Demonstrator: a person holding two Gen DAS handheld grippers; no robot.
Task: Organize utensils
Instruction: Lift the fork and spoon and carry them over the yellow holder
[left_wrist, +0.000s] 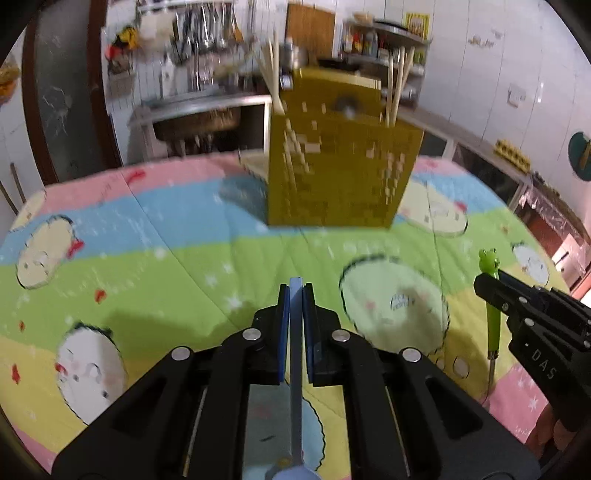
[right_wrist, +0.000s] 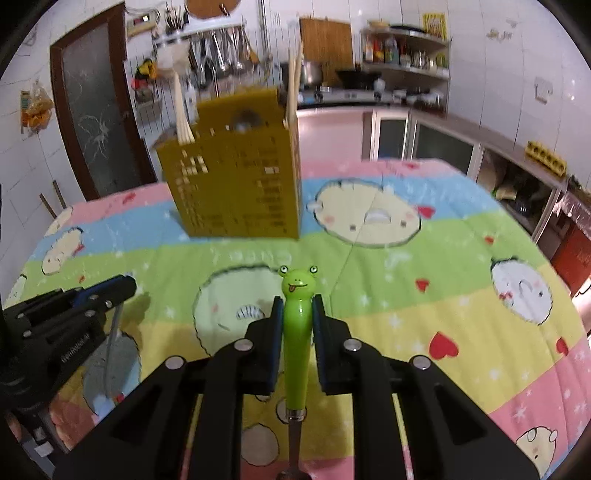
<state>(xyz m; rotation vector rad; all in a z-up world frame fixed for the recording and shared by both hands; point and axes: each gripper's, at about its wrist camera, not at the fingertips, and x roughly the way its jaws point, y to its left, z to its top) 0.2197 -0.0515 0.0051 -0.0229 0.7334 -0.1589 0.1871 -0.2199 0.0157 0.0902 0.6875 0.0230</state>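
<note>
The left gripper (left_wrist: 296, 291) pinches the thin blue handle of a spoon (left_wrist: 295, 354), whose bowl is cut off at the frame's bottom edge. The right gripper (right_wrist: 297, 306) clamps a green frog-headed utensil (right_wrist: 297, 332); its metal end is also cut off. Both are held above the pastel cartoon-print cloth (right_wrist: 424, 332), on the near side of the blurred yellow perforated plastic holder (right_wrist: 236, 184), where pale chopsticks (right_wrist: 183, 114) stand.
</note>
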